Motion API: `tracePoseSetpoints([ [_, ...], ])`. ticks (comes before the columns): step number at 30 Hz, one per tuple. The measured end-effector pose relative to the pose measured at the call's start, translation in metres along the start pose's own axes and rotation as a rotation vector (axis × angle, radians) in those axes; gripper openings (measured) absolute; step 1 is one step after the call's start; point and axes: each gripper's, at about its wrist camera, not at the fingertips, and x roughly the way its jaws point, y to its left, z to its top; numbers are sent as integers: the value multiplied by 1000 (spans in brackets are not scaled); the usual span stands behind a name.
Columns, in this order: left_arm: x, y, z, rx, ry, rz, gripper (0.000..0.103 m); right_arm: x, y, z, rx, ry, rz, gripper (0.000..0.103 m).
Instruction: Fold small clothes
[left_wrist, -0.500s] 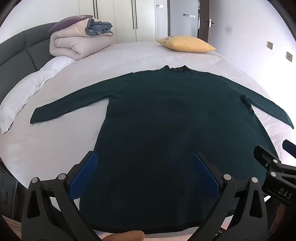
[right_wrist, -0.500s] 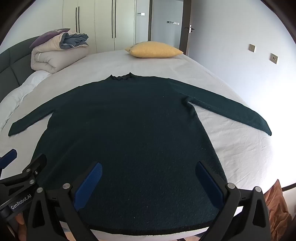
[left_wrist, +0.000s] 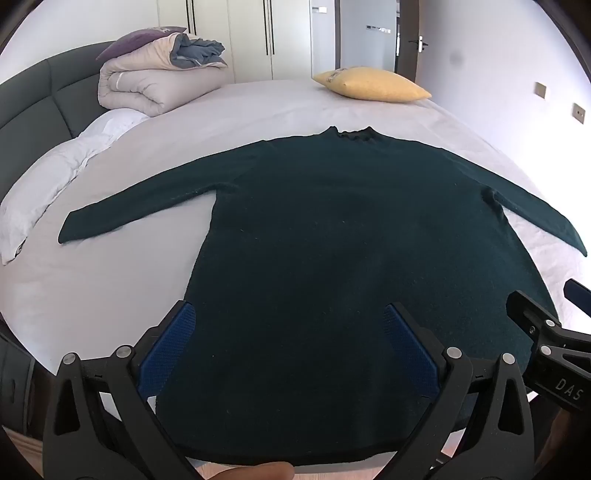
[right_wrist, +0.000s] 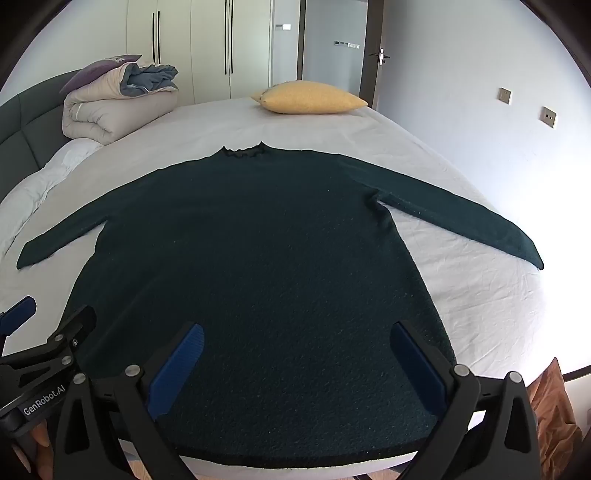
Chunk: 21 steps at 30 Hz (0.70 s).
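A dark green long-sleeved sweater (left_wrist: 332, 240) lies flat on the white bed (left_wrist: 258, 107), neck away from me, both sleeves spread out to the sides. It also shows in the right wrist view (right_wrist: 258, 258). My left gripper (left_wrist: 290, 332) is open and empty, held above the sweater's lower left part. My right gripper (right_wrist: 297, 347) is open and empty, held above the lower right part near the hem. The right gripper shows at the right edge of the left wrist view (left_wrist: 546, 347); the left gripper shows at the left edge of the right wrist view (right_wrist: 44, 350).
A yellow pillow (left_wrist: 369, 85) lies at the far end of the bed. A folded quilt stack (left_wrist: 159, 74) sits at the far left by the dark headboard (left_wrist: 33, 99). A white duvet (left_wrist: 55, 177) lies along the left. Wardrobes (right_wrist: 207, 48) and a door stand behind.
Both views have shifted slightly; the sweater lies as before and both grippers stay open above its lower part.
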Motion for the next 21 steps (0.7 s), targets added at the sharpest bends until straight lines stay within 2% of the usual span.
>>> tracePoseSetpoints([
  [21, 3, -2, -3, -6, 14, -4, 103, 7, 3, -7, -1, 7, 1, 103],
])
